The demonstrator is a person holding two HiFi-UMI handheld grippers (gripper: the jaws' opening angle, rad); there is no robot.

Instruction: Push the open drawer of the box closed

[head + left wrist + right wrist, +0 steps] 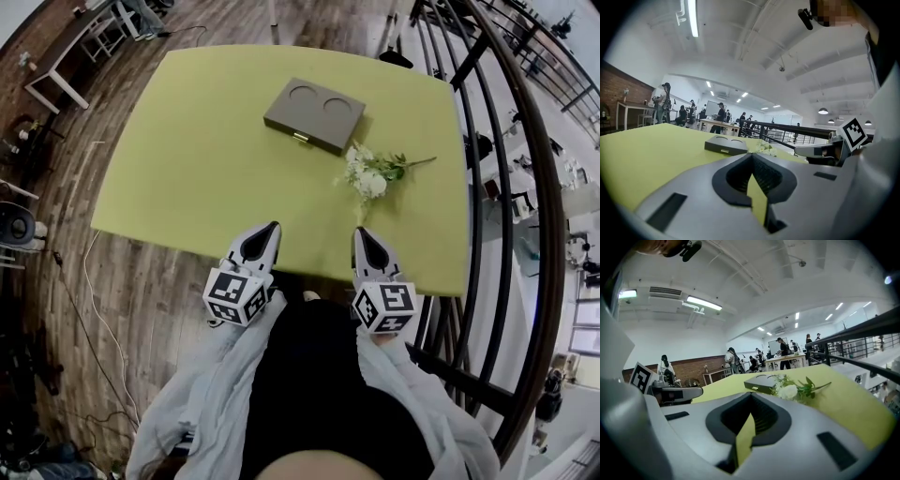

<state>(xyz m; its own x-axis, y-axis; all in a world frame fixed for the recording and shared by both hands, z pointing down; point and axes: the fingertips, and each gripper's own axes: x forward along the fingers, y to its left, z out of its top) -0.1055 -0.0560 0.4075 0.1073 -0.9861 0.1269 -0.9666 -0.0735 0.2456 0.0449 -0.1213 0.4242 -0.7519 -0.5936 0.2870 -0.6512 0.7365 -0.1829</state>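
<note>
A flat grey box (314,115) with two round recesses in its top lies at the far middle of the yellow-green table (187,159). Its front, with a small brass handle (300,138), faces me; the drawer looks nearly flush from here. The box also shows small in the left gripper view (724,144) and the right gripper view (761,383). My left gripper (272,225) and right gripper (361,230) hover side by side over the table's near edge, well short of the box. Both are shut with nothing between the jaws (751,154) (751,394).
A sprig of white flowers (370,173) lies on the table between the box and my right gripper. A dark metal railing (525,187) curves along the right side. The floor is wood, with desks and people far off.
</note>
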